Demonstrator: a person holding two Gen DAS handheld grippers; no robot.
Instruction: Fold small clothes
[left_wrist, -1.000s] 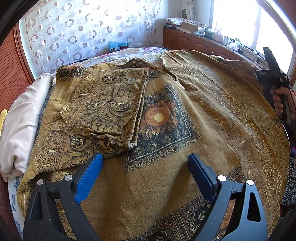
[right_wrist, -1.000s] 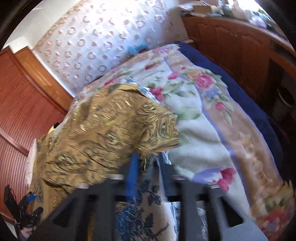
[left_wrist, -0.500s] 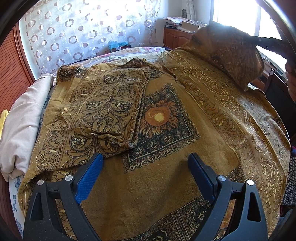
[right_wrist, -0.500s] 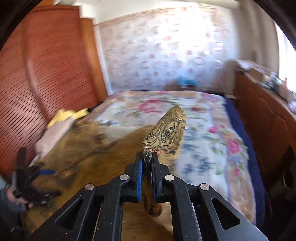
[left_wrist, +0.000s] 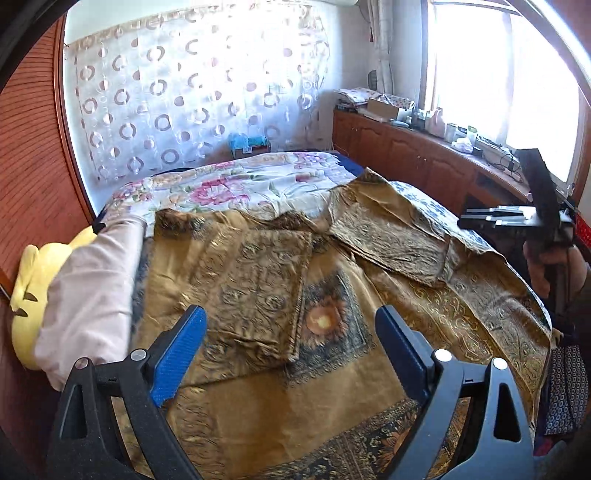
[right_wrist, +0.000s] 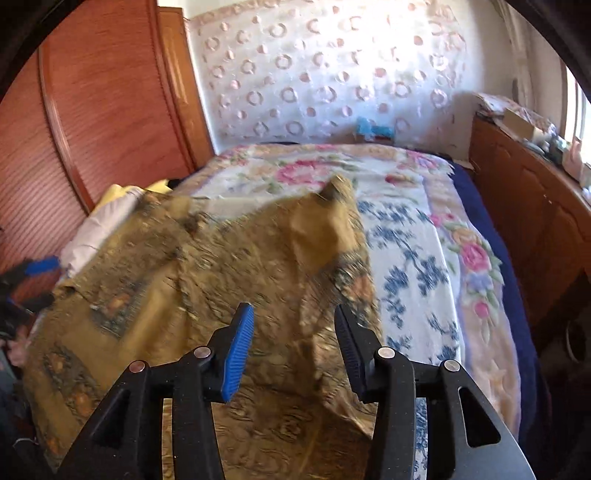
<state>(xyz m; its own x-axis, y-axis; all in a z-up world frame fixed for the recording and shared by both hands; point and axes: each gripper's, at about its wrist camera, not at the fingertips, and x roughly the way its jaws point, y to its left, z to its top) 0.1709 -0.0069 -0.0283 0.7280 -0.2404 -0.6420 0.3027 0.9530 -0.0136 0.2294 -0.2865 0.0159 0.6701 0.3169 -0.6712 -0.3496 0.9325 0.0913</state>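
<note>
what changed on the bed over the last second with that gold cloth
The right gripper carried the gold cloth's right corner up and over toward the middle, then let go: its jaws are opening, nothing pinched, and the corner now lies folded inward. The left gripper stayed open and holds nothing. The left folded flap lies as before.

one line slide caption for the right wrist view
Right gripper opening above the gold patterned cloth, nothing between its pads, floral bedspread beyond.

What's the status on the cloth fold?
Left gripper open, empty. Right gripper jaws opening, nothing between them. Gold cloth on bed, left and right flaps folded in. Nothing in the way.
</note>
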